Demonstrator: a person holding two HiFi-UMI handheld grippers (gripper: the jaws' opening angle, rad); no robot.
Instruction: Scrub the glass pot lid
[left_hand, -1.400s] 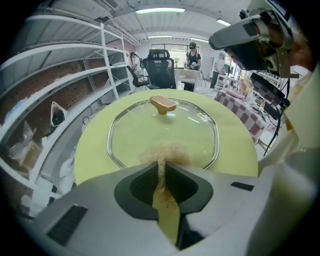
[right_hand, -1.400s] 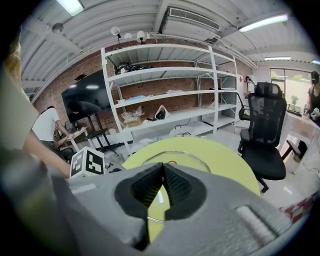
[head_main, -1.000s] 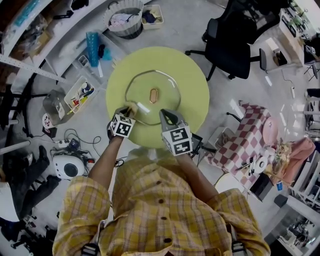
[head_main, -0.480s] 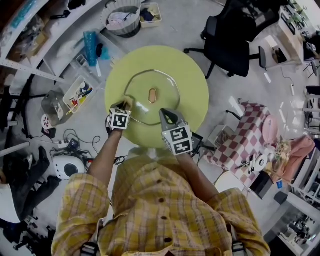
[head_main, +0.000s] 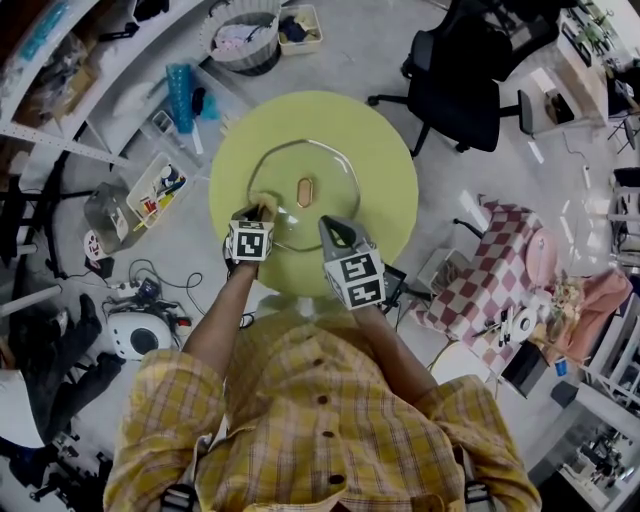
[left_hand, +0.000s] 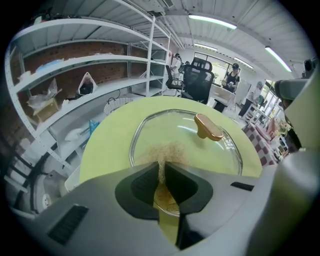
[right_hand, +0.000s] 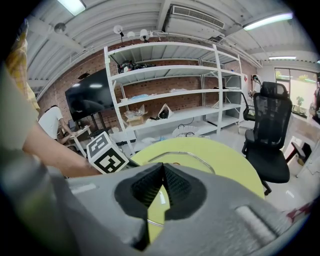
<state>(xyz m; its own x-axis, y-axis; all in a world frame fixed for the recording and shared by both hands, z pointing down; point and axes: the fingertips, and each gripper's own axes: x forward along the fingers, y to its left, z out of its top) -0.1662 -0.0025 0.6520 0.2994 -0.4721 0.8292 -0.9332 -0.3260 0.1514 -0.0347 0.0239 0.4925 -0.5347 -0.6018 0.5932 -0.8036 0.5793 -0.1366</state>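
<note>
Clear glass pot lid (head_main: 335, 180), tan knob (head_main: 306, 190). Left gripper (head_main: 261, 211) clamps a brown pad (left_hand: 168, 149) on its left edge; right gripper's (head_main: 334, 229) jaws meet beside its rim.

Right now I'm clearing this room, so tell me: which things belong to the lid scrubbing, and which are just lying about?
Job: glass pot lid, scrub pad clamped by the left gripper, right gripper, round yellow table.
Lying about: black office chair, basket, tray of tools, checkered cloth.
</note>
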